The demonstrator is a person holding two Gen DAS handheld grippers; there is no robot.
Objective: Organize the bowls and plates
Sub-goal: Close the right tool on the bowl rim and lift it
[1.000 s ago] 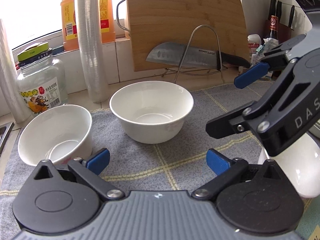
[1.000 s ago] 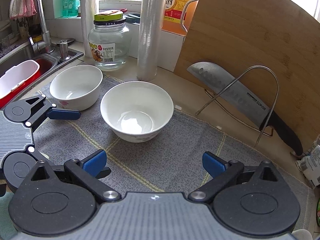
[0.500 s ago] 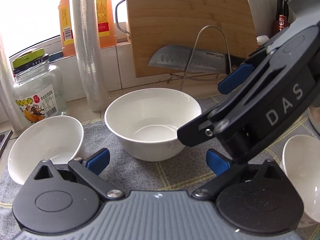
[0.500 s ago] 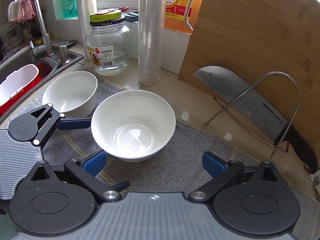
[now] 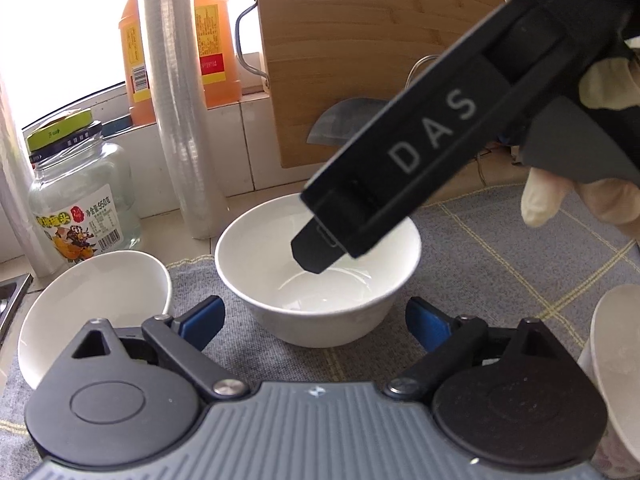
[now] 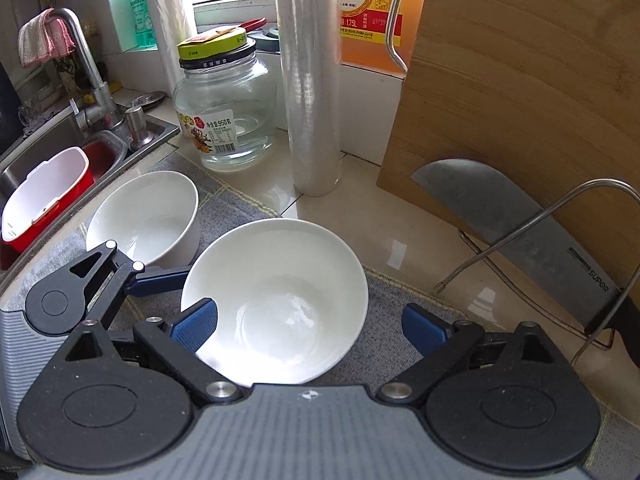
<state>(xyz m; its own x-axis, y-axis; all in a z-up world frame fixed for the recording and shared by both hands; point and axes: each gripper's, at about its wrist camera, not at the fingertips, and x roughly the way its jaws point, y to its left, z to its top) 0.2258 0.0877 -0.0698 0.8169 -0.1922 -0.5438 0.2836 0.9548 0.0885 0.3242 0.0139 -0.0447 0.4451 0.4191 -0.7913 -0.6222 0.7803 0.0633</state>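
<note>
A white bowl (image 5: 280, 248) (image 6: 288, 280) sits on the grey checked mat (image 5: 500, 252). A second white bowl (image 5: 92, 300) (image 6: 148, 212) stands to its left. A third white bowl (image 5: 616, 360) shows at the right edge of the left wrist view. My right gripper (image 6: 310, 326) is open, its jaws straddling the middle bowl from above; its body (image 5: 420, 152) reaches down into that bowl in the left wrist view. My left gripper (image 5: 316, 322) is open and empty, just in front of the middle bowl, and its fingers (image 6: 160, 280) lie between the two bowls.
Behind the mat stand a glass jar (image 6: 224, 116), a roll of cling film (image 6: 312, 80), an orange bottle (image 5: 212, 40) and a wooden cutting board (image 6: 520, 80) with a cleaver (image 6: 520, 220) on a wire rack. A sink (image 6: 44, 160) with a red-and-white container lies to the left.
My right gripper has moved forward and down over the middle bowl, so its jaws now straddle it. My left gripper has come closer to the same bowl.
</note>
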